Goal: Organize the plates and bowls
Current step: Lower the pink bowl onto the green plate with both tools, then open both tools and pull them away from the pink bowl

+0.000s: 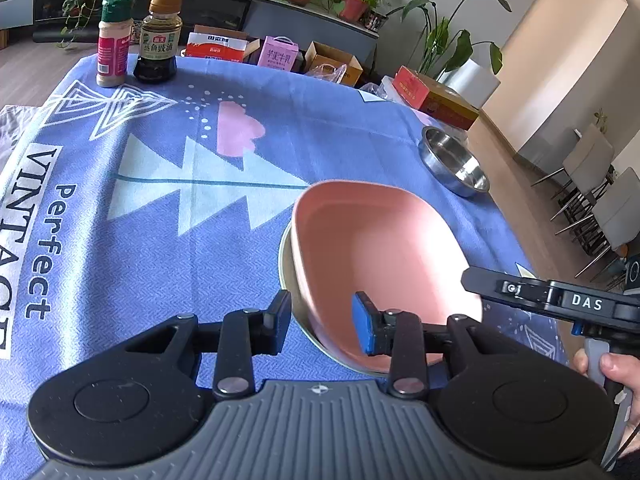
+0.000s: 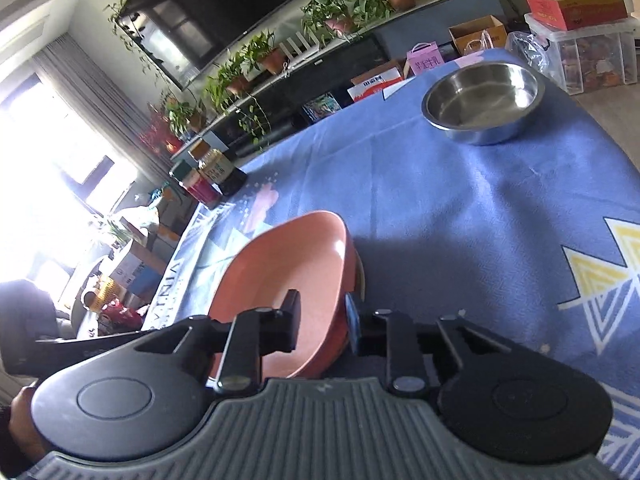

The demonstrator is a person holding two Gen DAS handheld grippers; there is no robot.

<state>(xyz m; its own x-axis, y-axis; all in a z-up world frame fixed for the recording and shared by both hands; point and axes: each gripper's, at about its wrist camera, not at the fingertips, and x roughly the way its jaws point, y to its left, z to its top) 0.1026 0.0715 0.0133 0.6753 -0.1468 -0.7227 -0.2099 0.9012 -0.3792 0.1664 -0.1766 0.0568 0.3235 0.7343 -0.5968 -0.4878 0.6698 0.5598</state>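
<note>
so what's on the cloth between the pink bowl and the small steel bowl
Nothing: between the pink bowl and the small steel bowl only bare blue tablecloth shows, clearest in the right wrist view.

Left gripper (image 1: 320, 322) has its jaws spread wide, one finger either side of a rim, not pinching. Right gripper (image 2: 323, 320) sits with its fingers closer together, straddling a rim too, though I can't tell if they're actually clamping. The right hand (image 1: 614, 368) grips the handle.
</note>
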